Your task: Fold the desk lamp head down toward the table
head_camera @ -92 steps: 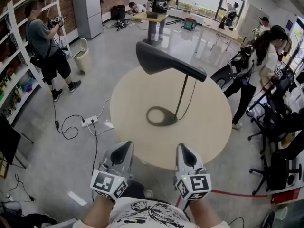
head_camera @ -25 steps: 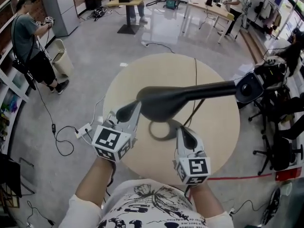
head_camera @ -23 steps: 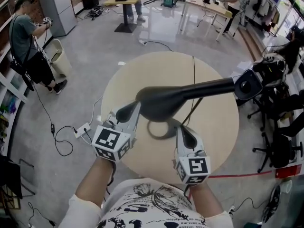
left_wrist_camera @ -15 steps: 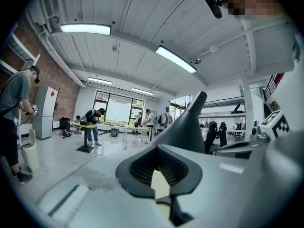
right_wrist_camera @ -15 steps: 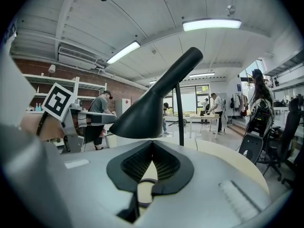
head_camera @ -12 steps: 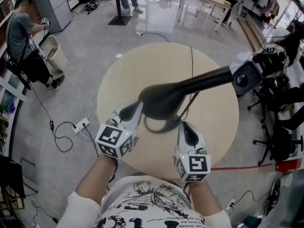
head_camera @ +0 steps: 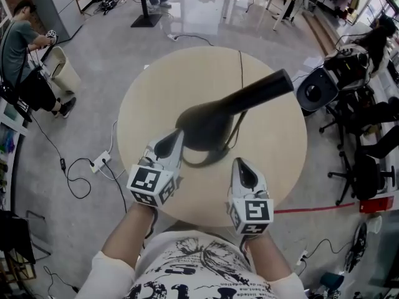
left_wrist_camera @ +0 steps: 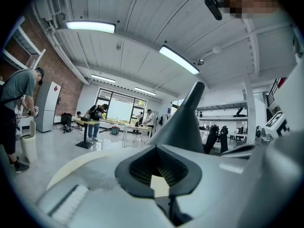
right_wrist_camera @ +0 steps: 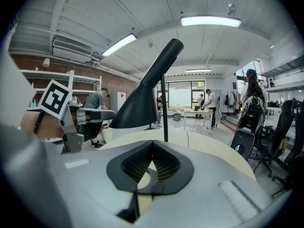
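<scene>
Grey and closed on nothing, my two grippers sit nearest. The left gripper [head_camera: 168,145] has its tip right beside the rim of the lamp head [head_camera: 204,126], though I cannot tell whether it touches. The right gripper [head_camera: 241,170] sits just short of the lamp, pads together too. Against a second ago the head has dropped. Its neck then swept out long past the bench's right edge, and now it reads shorter and smaller from above, shade mouth turned down over the ring base [head_camera: 201,163]. I take that as the fold mostly made, with perhaps a last push left. Counting: two grippers, one lamp with one thin stem [right_wrist_camera: 164,113], and one cord [head_camera: 240,73] trailing across one round bench [head_camera: 149,86]. Beyond, one person [head_camera: 17,50] stands by a bin [head_camera: 59,67] on the left.
</scene>
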